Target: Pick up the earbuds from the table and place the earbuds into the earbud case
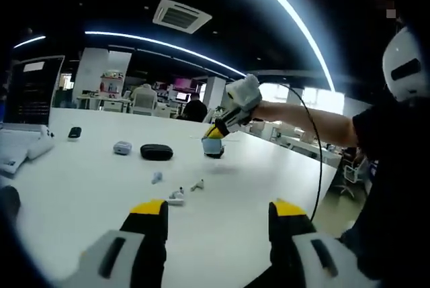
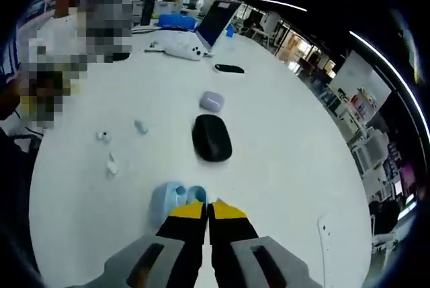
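Note:
A light blue earbud case (image 2: 173, 197) lies open on the white table (image 2: 282, 167), its two wells showing. My right gripper (image 2: 207, 211) has its jaws pressed together on the case's right edge. From the left gripper view, that gripper (image 1: 216, 131) is at the far side of the table, on top of the blue case (image 1: 213, 146). Three small white earbuds lie loose: one (image 1: 156, 178), a second (image 1: 177, 196) and a third (image 1: 197, 185). They lie just beyond my left gripper (image 1: 220, 211), which is open and holds nothing. The same earbuds (image 2: 103, 135) (image 2: 140, 126) (image 2: 111, 164) sit left of the case.
A black oval pouch (image 2: 211, 137), a lavender case (image 2: 211, 101) and a flat black item (image 2: 229, 68) lie beyond the blue case. An open laptop (image 1: 30, 93) and white objects (image 2: 178, 48) stand at the table's end. A person's arm (image 1: 302, 117) reaches in.

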